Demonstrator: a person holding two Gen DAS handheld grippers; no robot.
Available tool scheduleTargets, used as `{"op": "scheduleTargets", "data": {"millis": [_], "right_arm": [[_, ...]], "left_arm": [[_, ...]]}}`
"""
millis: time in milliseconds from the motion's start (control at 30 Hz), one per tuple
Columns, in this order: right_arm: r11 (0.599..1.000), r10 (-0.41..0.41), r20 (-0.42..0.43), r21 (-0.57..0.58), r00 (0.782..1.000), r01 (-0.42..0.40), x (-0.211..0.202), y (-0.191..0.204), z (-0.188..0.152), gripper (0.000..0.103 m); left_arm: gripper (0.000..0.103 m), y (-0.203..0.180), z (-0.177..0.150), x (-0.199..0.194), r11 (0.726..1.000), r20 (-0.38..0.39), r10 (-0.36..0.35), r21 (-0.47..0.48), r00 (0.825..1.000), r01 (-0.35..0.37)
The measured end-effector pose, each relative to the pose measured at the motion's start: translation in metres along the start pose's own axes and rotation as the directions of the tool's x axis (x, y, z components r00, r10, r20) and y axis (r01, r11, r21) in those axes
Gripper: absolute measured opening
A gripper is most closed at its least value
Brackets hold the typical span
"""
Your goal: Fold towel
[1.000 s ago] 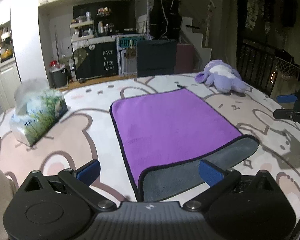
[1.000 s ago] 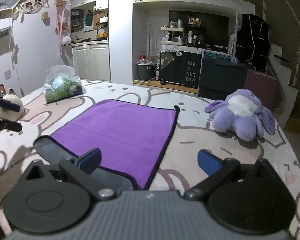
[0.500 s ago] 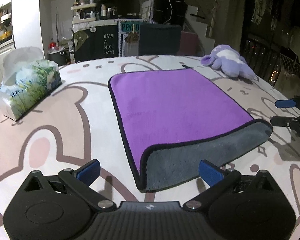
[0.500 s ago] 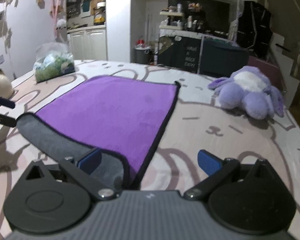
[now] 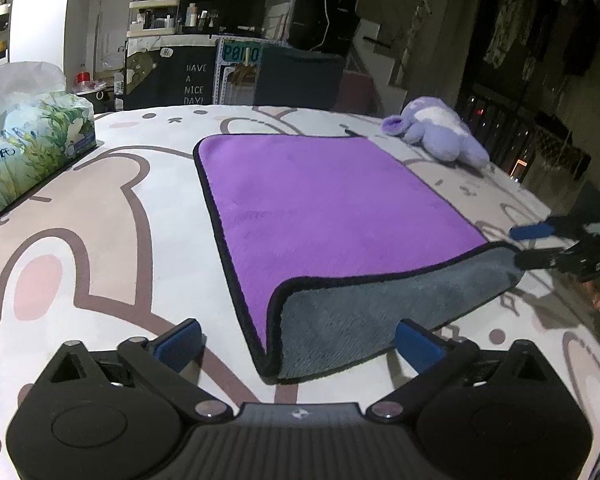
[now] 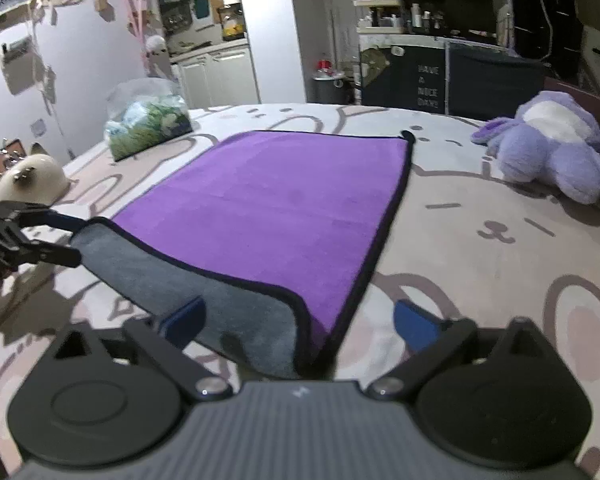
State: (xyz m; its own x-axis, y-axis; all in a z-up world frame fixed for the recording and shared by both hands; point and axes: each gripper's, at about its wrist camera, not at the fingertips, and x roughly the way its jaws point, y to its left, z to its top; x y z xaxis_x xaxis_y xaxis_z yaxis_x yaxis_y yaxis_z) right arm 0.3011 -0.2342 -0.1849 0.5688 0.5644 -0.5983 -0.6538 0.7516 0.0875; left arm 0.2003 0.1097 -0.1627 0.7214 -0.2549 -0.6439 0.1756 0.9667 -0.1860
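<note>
A purple towel with a grey underside and black hem lies flat on the table; its near edge is turned over, showing a grey strip. My left gripper is open, its blue-padded fingers straddling the near left corner of the folded strip. My right gripper is open, straddling the near right corner of the towel. Each gripper shows in the other's view at the opposite corner: the right gripper and the left gripper.
The table has a pink-and-white bear-pattern cloth. A tissue pack sits far left, a purple plush toy far right, and a cream cat figure at the left edge. Shelves and cabinets stand behind.
Both grippers have dropped lower and moved in toward the towel's near corners, so the folded grey strip now lies between each pair of open fingers.
</note>
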Motion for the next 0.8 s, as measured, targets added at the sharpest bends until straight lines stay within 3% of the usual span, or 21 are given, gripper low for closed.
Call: {"op": "scheduleTargets", "data": {"millis": [133, 200, 333, 467, 800], "right_arm": [[0.999, 0.042, -0.033, 0.020, 0.999, -0.041, 0.0031, -0.0003, 0.0019, 0.060], [0.999, 0.049, -0.049, 0.014, 0.998, -0.048, 0.0052, 0.0023, 0.0019, 0.049], [0.998, 0.056, -0.062, 0.013, 0.997, -0.055, 0.0055, 0.0057, -0.0006, 0.045], [0.997, 0.071, -0.069, 0.027, 0.995, -0.069, 0.0047, 0.0041, -0.0017, 0.042], [0.994, 0.098, -0.073, 0.047, 0.992, -0.095, 0.0009, 0.0028, -0.0040, 0.021]], "left_arm": [[0.075, 0.0024, 0.0025, -0.0021, 1.000, 0.016, -0.012, -0.024, 1.000, 0.012], [0.064, 0.0015, 0.0023, -0.0038, 1.000, 0.025, -0.006, -0.019, 1.000, 0.006], [0.049, 0.0025, 0.0021, -0.0044, 1.000, 0.021, -0.014, -0.019, 1.000, 0.014], [0.043, 0.0024, 0.0012, -0.0018, 0.999, -0.002, -0.029, -0.015, 1.000, 0.029], [0.022, 0.0066, 0.0001, -0.0026, 0.999, -0.004, -0.025, -0.030, 1.000, 0.025]]}}
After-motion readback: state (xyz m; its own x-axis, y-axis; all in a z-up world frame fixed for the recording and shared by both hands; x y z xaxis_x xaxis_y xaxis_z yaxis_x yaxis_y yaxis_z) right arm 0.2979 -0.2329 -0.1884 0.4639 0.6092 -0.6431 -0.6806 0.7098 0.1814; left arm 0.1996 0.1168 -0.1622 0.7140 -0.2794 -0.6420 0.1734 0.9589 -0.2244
